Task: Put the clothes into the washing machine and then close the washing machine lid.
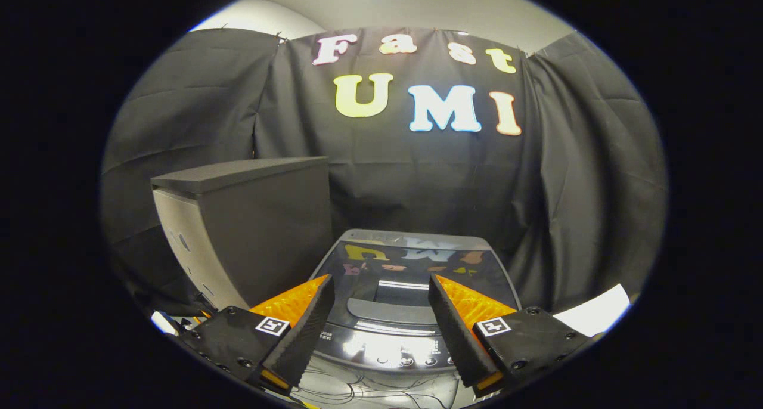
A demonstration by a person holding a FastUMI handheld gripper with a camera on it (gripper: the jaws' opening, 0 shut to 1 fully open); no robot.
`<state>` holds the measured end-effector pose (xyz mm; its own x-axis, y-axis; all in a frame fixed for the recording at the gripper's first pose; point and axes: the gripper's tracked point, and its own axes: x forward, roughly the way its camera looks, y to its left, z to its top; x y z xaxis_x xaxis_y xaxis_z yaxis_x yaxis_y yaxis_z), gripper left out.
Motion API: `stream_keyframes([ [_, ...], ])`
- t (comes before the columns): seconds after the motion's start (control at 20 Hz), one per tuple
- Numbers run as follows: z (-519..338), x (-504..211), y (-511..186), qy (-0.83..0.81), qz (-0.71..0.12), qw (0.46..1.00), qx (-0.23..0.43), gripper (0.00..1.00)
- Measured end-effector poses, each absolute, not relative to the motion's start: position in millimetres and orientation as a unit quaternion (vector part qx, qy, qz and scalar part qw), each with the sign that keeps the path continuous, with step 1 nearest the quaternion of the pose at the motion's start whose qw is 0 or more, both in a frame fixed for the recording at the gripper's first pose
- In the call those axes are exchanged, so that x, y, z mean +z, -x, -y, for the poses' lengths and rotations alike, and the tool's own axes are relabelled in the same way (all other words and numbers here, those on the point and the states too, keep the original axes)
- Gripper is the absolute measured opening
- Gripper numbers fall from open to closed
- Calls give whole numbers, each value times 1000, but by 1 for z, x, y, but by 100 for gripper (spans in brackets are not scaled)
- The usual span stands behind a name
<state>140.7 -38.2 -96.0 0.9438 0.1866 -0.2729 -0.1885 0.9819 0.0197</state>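
The tongs (378, 284) hang wide apart, holding nothing, just above the washing machine (411, 313). Its glossy lid (417, 263), just beyond them, looks already down (no clothes anywhere I can see), so the job seems finished, or nearly so.

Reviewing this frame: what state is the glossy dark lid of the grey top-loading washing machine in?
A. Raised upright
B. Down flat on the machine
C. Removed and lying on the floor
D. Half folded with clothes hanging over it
B: the glossy dark lid lies flat on the grey top-loading washing machine, mirroring the wall behind, with the open gripper empty above it.
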Motion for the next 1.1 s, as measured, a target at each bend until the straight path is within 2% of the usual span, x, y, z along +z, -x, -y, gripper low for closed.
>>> stream_keyframes([
  [0.5,46,-77,-28,-36,-100,994,38,98],
  [1.1,84,-49,9,-6,-33,998,53,98],
])
